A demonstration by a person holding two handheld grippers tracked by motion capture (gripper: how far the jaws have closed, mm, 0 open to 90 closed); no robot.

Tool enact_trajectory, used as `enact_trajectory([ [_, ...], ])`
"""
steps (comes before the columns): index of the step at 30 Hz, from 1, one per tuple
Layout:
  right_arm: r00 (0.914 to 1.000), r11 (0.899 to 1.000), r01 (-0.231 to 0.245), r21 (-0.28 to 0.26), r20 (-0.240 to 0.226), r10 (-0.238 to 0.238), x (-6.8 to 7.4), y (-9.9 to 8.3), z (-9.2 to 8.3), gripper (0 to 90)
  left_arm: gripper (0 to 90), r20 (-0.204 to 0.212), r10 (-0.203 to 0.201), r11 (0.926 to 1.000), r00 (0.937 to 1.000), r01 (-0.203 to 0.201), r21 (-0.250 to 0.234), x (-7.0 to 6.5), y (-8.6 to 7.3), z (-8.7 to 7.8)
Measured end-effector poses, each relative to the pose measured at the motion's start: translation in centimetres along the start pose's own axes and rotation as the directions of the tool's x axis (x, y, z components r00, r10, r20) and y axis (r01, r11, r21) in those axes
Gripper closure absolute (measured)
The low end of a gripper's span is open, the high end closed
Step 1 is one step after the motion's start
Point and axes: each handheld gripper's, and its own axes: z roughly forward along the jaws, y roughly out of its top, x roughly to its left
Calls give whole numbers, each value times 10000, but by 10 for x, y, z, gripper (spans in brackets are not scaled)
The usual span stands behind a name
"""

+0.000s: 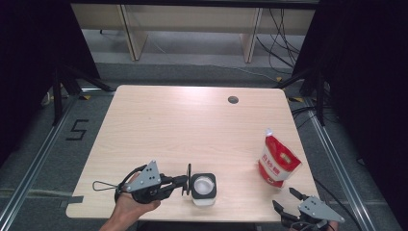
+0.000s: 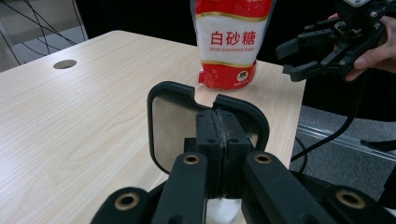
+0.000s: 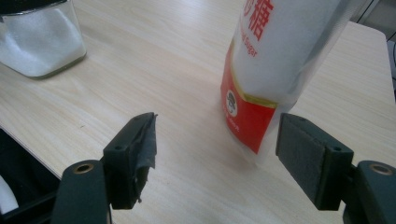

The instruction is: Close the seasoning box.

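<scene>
While clamped on the lid [image 2: 173,126], left hand-held gripper [image 1: 184,183] holding it on edge, just beside the jar [image 1: 203,188] at the near rim of the tabletop [image 1: 183,120]. Sugar bag [image 1: 277,162] upright, well apart from that hand-held gripper, straight beyond its shut jaws in the left gripper view. Right hand-held gripper [image 1: 285,200] released, jaws wide, just short of the bag's foot, grasping nothing. Jar open, white contents showing, left of the right hand-held gripper.
</scene>
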Motion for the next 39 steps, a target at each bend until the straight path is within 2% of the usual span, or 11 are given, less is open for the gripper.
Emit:
enact_trajectory([
  [2, 9991, 9989, -428, 163, 45, 428, 3, 0, -1, 300, 882, 33, 42, 10000, 10000, -42, 60, -1, 1, 3],
  [6, 9997, 9996, 221, -149, 104, -220, -2, 0, 1, 301, 881, 175, 71, 9999, 9998, -73, 104, -2, 4, 11],
  [11, 9996, 9997, 238, -115, 125, -236, -2, 0, 1, 301, 875, 216, 301, 9989, 9993, -309, 359, -3, 5, 20],
  [15, 9999, 9999, -89, -52, 86, 90, 1, 0, 1, 301, 870, 324, 223, 9989, 9992, -236, 397, -3, 5, 27],
  [16, 9998, 9998, 151, -125, 127, -150, -1, 0, 1, 301, 869, 355, 255, 9985, 9990, -271, 466, -3, 5, 29],
  [18, 9999, 9999, -78, -72, 70, 79, 1, 0, 1, 301, 868, 368, 288, 9980, 9989, -308, 551, -3, 6, 33],
  [23, 9996, 9996, 259, -87, 87, -258, -1, 0, 1, 301, 868, 535, 337, 9972, 9980, -371, 655, -4, 4, 41],
  [30, 10000, 9999, -87, 103, -22, 88, 1, 0, 1, 301, 865, 646, 222, 9956, 9977, -279, 895, -6, 0, 47],
  [32, 9998, 9998, 193, -17, 3, -193, -1, 0, 2, 301, 864, 644, 229, 9949, 9977, -291, 970, -6, -2, 48],
  [37, 10000, 9999, -56, 91, -5, 56, 2, 0, 2, 301, 861, 688, 97, 9940, 9976, -171, 1078, -7, -6, 52],
  [39, 9999, 9999, 134, -10, 13, -134, 1, 1, 2, 301, 861, 690, 124, 9929, 9975, -204, 1171, -7, -8, 53],
])
